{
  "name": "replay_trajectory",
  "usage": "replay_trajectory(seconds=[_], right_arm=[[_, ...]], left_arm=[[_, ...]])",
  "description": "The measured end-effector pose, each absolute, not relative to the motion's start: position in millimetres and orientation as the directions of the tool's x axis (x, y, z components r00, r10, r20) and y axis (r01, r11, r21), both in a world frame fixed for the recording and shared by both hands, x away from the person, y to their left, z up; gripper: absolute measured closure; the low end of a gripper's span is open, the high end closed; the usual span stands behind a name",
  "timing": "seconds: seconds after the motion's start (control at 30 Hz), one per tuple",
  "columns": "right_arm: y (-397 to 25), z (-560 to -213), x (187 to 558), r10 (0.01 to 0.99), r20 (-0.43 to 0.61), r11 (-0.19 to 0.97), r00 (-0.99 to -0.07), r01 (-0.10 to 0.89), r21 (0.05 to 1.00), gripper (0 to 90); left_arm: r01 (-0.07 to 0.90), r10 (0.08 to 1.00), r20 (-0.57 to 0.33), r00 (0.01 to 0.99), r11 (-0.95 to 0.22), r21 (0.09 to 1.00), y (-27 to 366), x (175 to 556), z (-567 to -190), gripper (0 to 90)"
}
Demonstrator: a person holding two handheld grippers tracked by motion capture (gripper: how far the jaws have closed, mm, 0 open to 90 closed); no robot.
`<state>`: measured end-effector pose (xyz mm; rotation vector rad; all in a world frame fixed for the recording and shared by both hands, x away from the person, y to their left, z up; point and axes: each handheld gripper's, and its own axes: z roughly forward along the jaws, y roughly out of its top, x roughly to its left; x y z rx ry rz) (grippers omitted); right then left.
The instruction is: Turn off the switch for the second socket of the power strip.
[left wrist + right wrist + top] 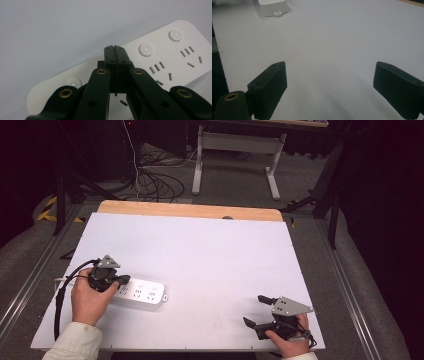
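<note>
Left claw (115,48), jaws pressed together, rests on the strip (160,60); we press its three o'clock button (145,49) squarely.

The left hand-held gripper (120,281) has its jaws pressed together, while the right hand-held gripper (256,310) is held low with jaws spread wide.

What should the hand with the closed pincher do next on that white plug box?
Probably press the tip straight down. The left gripper has its jaws shut together, poised over the white power strip between two round buttons, so it looks set to push a switch; contact cannot be told.
</note>
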<state>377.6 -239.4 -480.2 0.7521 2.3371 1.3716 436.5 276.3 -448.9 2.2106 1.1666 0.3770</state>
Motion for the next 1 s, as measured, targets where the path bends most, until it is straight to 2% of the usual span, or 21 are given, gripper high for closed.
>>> replay_trajectory(seconds=[1.0], right_arm=[[-239.3,-480.3,377.3,0.591,-0.012,0.396,-0.806,0.277,0.876,12.0]], left_arm=[[0.624,0.810,-0.004,0.586,-0.448,0.640,276.4,436.4,-453.4,89.9]])
